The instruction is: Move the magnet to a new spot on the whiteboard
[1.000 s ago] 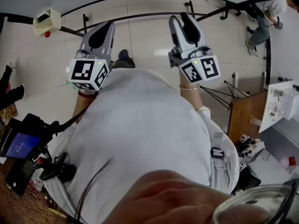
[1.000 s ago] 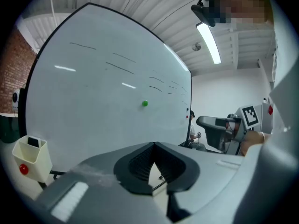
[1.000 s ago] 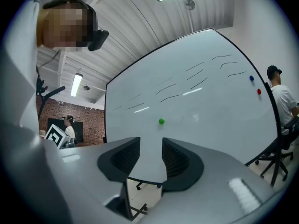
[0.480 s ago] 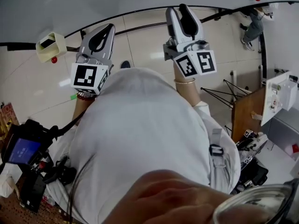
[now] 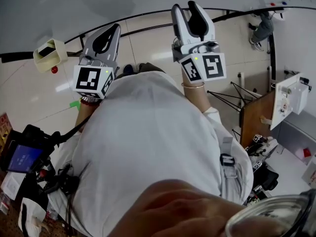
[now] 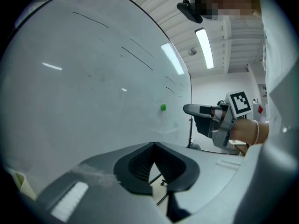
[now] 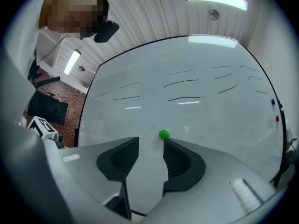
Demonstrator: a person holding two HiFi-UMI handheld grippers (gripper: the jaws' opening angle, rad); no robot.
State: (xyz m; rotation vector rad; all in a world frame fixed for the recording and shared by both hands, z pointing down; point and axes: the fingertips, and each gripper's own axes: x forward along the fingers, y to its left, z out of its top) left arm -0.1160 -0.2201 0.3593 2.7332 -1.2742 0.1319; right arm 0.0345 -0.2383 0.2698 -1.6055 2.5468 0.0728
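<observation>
The right hand-held gripper (image 7: 150, 142) is recorded with its jaws apart and nothing held between them. A small green magnet (image 7: 164, 134) is seen on the whiteboard (image 7: 201, 113), just beyond the jaw tips and nearer the one at picture right. Faint dark lines (image 7: 181, 83) are noted across the board. A blue dot (image 7: 273, 102) and a red dot (image 7: 277, 119) are noted at its right edge.

Red speck (image 7: 277, 119) on whiteboard (image 7: 187, 69): perhaps a magnet.
</observation>
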